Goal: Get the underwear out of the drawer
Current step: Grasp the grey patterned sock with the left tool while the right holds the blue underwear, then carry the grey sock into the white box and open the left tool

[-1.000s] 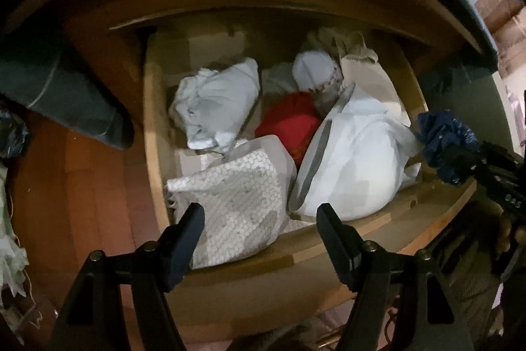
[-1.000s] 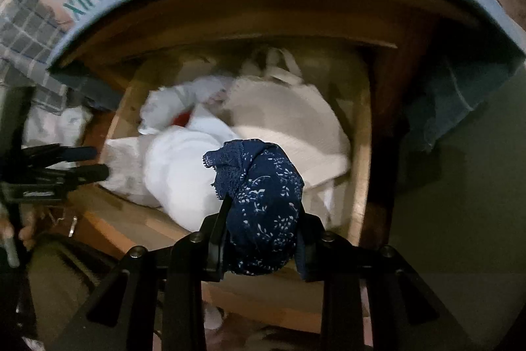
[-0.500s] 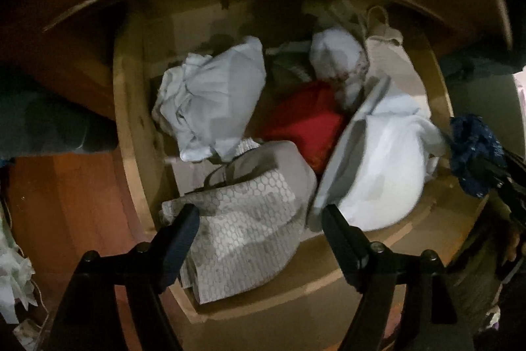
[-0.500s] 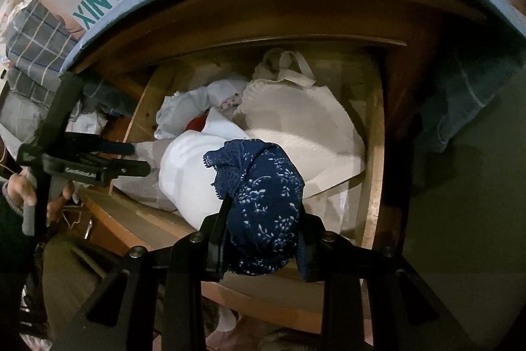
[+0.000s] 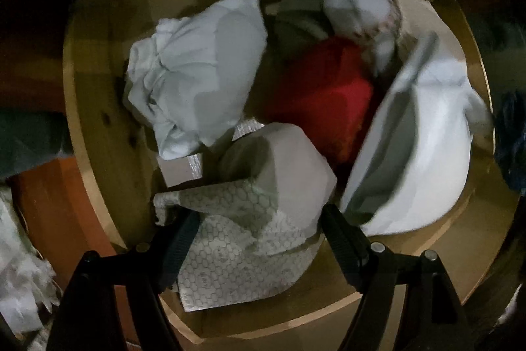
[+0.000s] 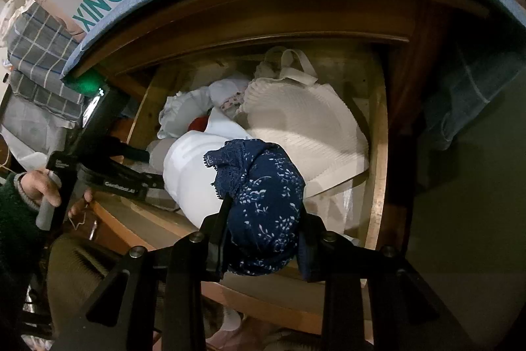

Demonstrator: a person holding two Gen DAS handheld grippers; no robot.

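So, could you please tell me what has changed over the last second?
The left hand-held gripper has come down into the drawer, its jaws just opening a little wider, now straddling the honeycomb-print garment without gripping it. The right hand-held gripper stays clamped on the navy floral underwear.

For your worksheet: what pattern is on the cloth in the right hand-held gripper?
Navy cloth with small white flowers; right wrist view.

left wrist: straight down, close over drawer [image 5: 98, 134] | right wrist: slanting down, farther | shared: drawer
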